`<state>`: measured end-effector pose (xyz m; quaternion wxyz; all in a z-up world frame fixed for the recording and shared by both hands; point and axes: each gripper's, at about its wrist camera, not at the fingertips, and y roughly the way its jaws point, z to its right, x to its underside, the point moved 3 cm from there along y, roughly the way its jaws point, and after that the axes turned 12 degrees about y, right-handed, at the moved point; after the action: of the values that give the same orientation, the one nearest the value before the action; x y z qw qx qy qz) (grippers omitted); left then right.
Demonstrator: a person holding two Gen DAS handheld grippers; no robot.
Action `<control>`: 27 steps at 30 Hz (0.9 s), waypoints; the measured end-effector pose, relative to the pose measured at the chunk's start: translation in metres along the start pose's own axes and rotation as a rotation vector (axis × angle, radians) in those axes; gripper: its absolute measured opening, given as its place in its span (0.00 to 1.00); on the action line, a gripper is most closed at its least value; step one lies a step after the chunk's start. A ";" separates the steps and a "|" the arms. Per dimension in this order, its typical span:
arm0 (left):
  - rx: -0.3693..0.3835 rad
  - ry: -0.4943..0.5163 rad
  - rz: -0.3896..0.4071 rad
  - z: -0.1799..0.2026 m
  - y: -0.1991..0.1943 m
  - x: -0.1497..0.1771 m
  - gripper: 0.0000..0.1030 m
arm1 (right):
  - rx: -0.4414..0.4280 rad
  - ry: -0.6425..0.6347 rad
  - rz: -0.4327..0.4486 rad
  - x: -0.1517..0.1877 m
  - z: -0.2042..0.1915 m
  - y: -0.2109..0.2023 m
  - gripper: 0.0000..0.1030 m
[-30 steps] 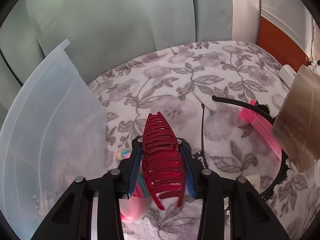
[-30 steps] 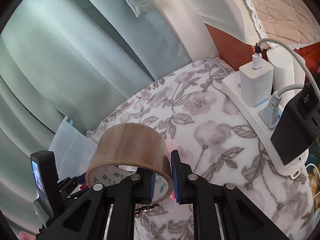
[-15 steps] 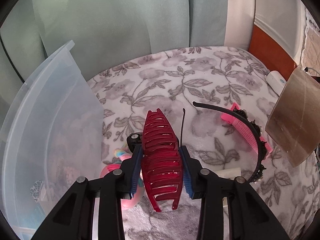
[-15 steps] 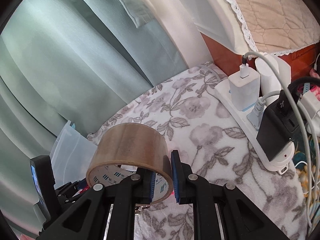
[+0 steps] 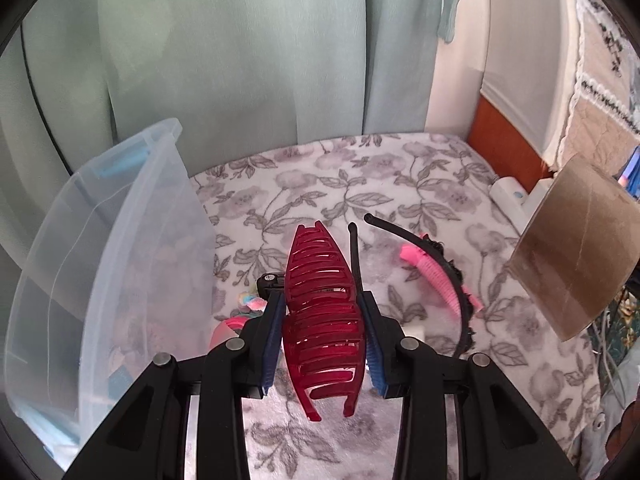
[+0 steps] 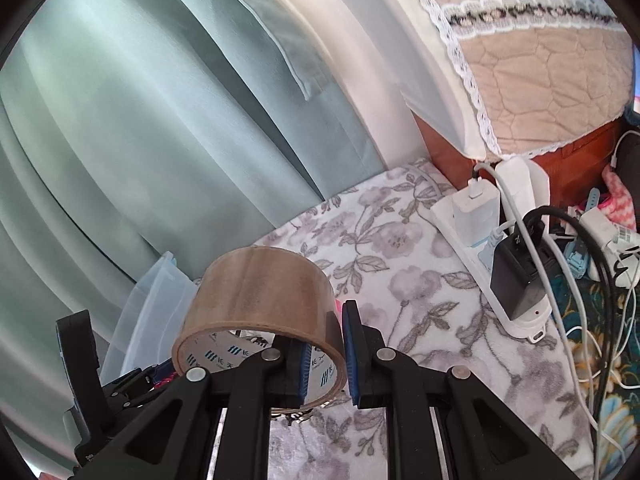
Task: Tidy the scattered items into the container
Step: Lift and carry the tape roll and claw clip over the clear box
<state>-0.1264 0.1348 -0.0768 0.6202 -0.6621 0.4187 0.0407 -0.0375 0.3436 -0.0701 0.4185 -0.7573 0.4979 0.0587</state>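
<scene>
Both tongs loaded, held above the floral surface.
Left tongs (image 5: 323, 336) pinch red hair claw (image 5: 322, 316), long axis forward; container (image 5: 120, 248) lies just left, nearer these. Right tongs (image 6: 327, 354) clamp tape roll (image 6: 260, 304) wall.

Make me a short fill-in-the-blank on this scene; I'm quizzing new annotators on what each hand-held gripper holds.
1. The left hand-held gripper is shut on a red ____.
2. The right hand-held gripper pinches the wall of a roll of brown ____.
3. The clear plastic container stands to the ____ of the left hand-held gripper.
4. The pink comb lies beside a black ____.

Missing words: hair claw; tape; left; headband
</scene>
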 end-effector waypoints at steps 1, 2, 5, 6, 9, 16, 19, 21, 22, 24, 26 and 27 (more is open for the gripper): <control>-0.007 0.005 0.005 0.001 -0.005 0.000 0.37 | -0.004 -0.004 0.005 0.000 -0.002 -0.004 0.16; -0.017 0.013 0.009 0.002 -0.009 0.000 0.37 | -0.008 -0.008 0.011 0.001 -0.005 -0.008 0.16; -0.025 0.013 0.018 0.002 -0.019 0.002 0.37 | -0.020 -0.018 0.027 0.003 -0.012 -0.021 0.16; -0.021 0.007 0.022 0.002 -0.023 0.002 0.37 | -0.024 -0.022 0.032 0.004 -0.013 -0.025 0.16; -0.016 0.001 0.037 0.003 -0.035 0.003 0.37 | -0.033 -0.030 0.045 0.006 -0.018 -0.036 0.16; 0.000 -0.016 0.099 0.002 -0.067 -0.002 0.37 | -0.045 -0.058 0.084 0.009 -0.029 -0.062 0.16; 0.003 -0.014 0.127 0.002 -0.079 -0.004 0.37 | -0.045 -0.068 0.105 0.010 -0.035 -0.071 0.16; 0.005 -0.016 0.143 0.002 -0.087 -0.004 0.37 | -0.048 -0.074 0.119 0.010 -0.039 -0.078 0.16; 0.006 -0.018 0.150 0.001 -0.091 -0.004 0.37 | -0.049 -0.077 0.126 0.011 -0.041 -0.082 0.16; 0.008 -0.025 0.168 -0.001 -0.099 -0.004 0.37 | -0.052 -0.084 0.140 0.012 -0.045 -0.089 0.16; 0.011 -0.034 0.185 -0.004 -0.106 -0.001 0.37 | -0.054 -0.091 0.150 0.013 -0.049 -0.095 0.16; 0.012 -0.041 0.193 -0.006 -0.110 0.000 0.37 | -0.054 -0.096 0.155 0.014 -0.051 -0.098 0.16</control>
<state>-0.0630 0.1162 0.0109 0.6258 -0.6139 0.4680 0.1113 0.0310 0.3134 0.0122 0.4154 -0.7240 0.5324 0.1406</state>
